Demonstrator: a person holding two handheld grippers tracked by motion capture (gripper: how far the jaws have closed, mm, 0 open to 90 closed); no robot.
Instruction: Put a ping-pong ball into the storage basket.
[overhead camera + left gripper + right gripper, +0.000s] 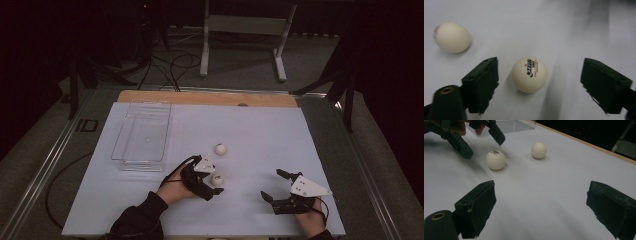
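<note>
Two white ping-pong balls lie on the white sheet (260,135). The printed ball (216,179) (529,74) (495,159) rests on the sheet between the jaws of my left gripper (215,181) (541,64) (484,147), which is open with a gap on each side of the ball. A plain ball (220,149) (452,37) (539,150) lies a short way beyond it. My right gripper (272,184) (542,187) is open near the front right, with nothing between its jaws, facing both balls.
A clear plastic tray (141,135) (506,126) stands at the back left of the sheet, with nothing in it. The table's wooden far edge (207,97) runs behind the sheet. Cables and a metal stand (242,40) are on the floor beyond.
</note>
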